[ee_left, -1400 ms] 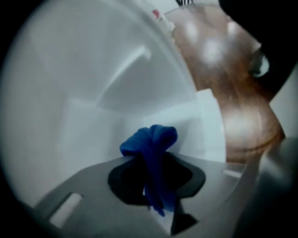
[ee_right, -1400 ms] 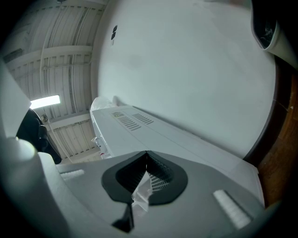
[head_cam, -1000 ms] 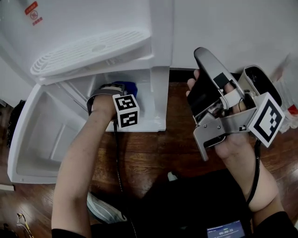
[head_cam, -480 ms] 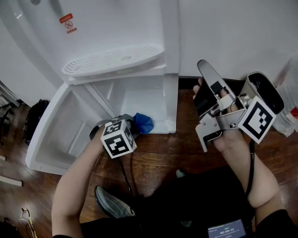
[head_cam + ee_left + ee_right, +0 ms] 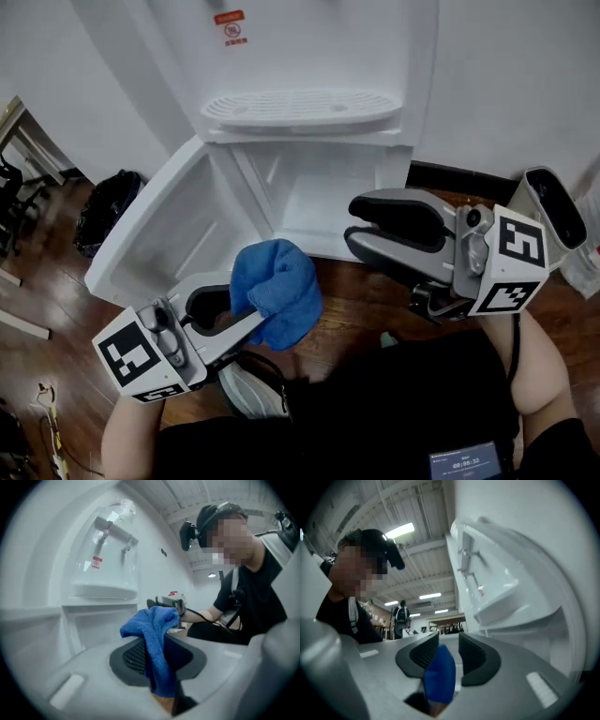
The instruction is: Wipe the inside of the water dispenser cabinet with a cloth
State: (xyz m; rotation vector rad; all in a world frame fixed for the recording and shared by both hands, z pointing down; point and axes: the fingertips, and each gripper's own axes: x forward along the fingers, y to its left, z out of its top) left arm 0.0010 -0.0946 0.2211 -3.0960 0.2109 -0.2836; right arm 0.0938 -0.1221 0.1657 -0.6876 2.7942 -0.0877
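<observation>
My left gripper [image 5: 246, 317] is shut on a bunched blue cloth [image 5: 277, 286], held up in front of the white water dispenser's open cabinet [image 5: 314, 202] and outside it. In the left gripper view the cloth [image 5: 152, 627] hangs out from between the pads of the left gripper [image 5: 157, 656]. My right gripper [image 5: 354, 225] lies level at the right and points left toward the cloth, a short way from it. Its jaws are opening. In the right gripper view the cloth [image 5: 439, 677] shows through the gap of the right gripper [image 5: 447, 651], with the pads not pressing on it.
The cabinet door [image 5: 155, 239] stands swung open to the left. Above the cabinet is the drip tray [image 5: 300, 105]. A black bag [image 5: 108, 211] lies on the wooden floor at the left, a shoe [image 5: 253, 392] is below the cloth, and a white bag [image 5: 589, 258] sits at the right edge.
The left gripper came out of the cabinet with the cloth, rose and rolled over. The right gripper swung from upright to level, pointing left, and its jaws parted.
</observation>
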